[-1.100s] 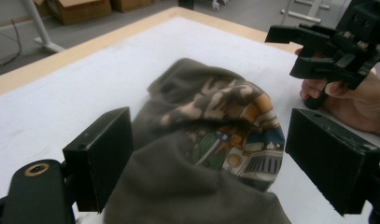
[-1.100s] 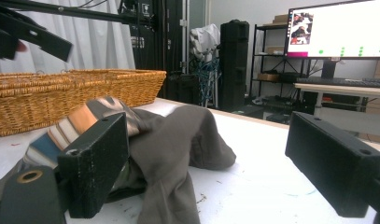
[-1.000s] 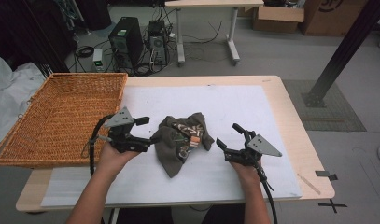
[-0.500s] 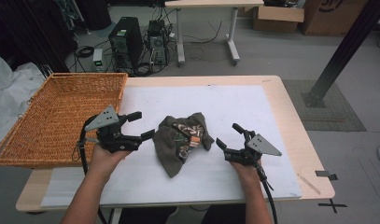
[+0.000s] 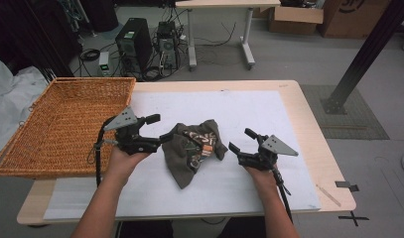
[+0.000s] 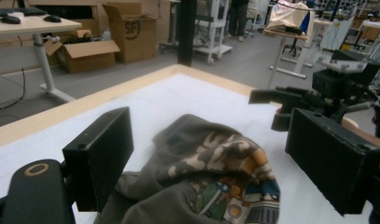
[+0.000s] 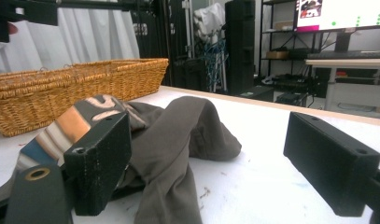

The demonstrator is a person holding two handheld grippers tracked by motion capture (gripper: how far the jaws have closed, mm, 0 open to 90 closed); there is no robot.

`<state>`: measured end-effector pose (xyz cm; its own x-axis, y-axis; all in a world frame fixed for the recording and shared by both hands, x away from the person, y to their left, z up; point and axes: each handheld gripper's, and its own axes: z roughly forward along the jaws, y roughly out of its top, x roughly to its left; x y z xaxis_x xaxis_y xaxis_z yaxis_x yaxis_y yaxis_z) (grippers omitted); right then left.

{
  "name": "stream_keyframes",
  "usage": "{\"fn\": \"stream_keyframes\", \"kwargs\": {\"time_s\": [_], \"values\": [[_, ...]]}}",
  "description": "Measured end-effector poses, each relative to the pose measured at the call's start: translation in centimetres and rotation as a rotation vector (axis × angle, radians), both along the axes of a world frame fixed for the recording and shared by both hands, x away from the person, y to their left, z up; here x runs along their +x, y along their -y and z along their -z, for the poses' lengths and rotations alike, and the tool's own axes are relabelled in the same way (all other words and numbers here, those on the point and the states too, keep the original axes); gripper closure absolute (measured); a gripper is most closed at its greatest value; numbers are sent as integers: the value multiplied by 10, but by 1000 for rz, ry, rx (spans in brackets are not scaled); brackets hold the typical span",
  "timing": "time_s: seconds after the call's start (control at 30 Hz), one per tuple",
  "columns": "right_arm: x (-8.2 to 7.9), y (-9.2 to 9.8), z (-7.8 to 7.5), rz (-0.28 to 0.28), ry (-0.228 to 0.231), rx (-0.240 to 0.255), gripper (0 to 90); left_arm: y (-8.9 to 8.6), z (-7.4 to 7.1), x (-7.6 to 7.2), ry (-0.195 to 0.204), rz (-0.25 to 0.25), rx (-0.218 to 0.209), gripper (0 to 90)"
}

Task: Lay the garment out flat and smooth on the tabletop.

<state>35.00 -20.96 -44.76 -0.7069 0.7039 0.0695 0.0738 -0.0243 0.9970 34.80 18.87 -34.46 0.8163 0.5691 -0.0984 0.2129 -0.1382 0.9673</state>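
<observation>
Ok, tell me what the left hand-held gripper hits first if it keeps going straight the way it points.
Most likely the crumpled olive garment: it lies directly between and ahead of the open jaws of the left hand-held gripper. The right hand-held gripper sits farther off beyond it, so the cloth should come first.

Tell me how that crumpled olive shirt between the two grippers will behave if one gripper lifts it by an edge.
The shirt lies in soft folds on the white mat, so it will likely drape and sag rather than hold shape. It looks thin, so probably light. Pushed, it should bunch up, not slide whole or roll.
</observation>
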Motion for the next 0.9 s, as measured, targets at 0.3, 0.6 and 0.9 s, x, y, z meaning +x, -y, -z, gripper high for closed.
{"fn": "stream_keyframes", "kwargs": {"time_s": [0.3,0.6,0.9], "values": [[42,-41,-5,-138,-219,-145,430,10,12,17,-29,16,16,157],[14,-48,-33,-376,-126,-328,845,15,16,24,-50,-17,7,158],[-39,-35,-16,-441,-181,-516,834,37,26,32,-76,-3,58,159]]}}
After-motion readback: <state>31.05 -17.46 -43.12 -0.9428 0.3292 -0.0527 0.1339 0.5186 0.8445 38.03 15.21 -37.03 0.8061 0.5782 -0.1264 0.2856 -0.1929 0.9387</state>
